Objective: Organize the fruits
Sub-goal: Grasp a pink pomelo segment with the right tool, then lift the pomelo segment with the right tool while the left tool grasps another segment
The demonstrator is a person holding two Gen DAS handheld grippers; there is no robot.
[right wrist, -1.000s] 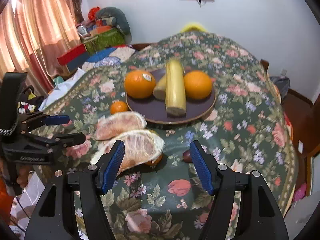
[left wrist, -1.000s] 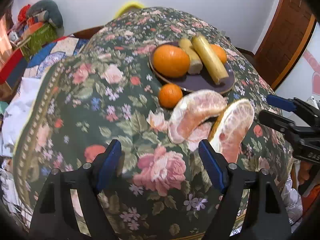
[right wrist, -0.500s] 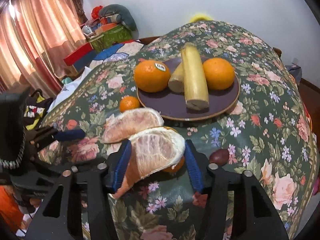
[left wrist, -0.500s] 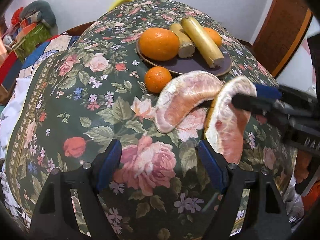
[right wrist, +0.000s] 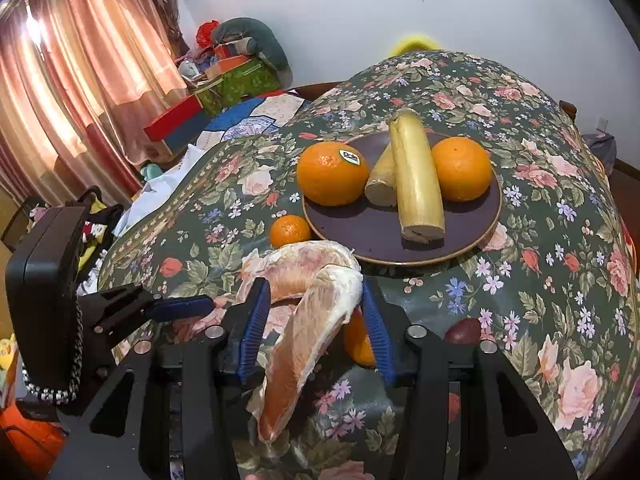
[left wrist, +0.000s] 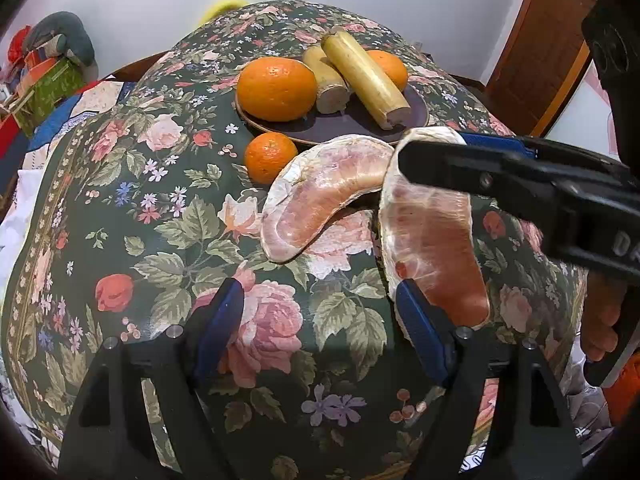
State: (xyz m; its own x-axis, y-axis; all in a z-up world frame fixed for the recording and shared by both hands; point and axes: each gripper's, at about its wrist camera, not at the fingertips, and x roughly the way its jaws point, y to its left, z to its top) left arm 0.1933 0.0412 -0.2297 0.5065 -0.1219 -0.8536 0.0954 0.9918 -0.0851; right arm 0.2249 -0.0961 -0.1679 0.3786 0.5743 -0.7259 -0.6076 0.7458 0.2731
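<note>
The right gripper [right wrist: 312, 320] has its fingers pinching a pomelo wedge [right wrist: 316, 320], tilted up off the surface [right wrist: 540, 288] near the plate [right wrist: 360, 236]. Soft, membrane-thin, juicy: it likely tears, so grip the thick middle lightly. Left gripper [left wrist: 316, 320] fingers spread, empty

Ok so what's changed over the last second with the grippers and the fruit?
The right gripper moved forward and closed on the nearer pomelo segment, tipping it up. The left gripper stayed open and empty. The other pomelo segment, small orange and plate stayed put.
</note>
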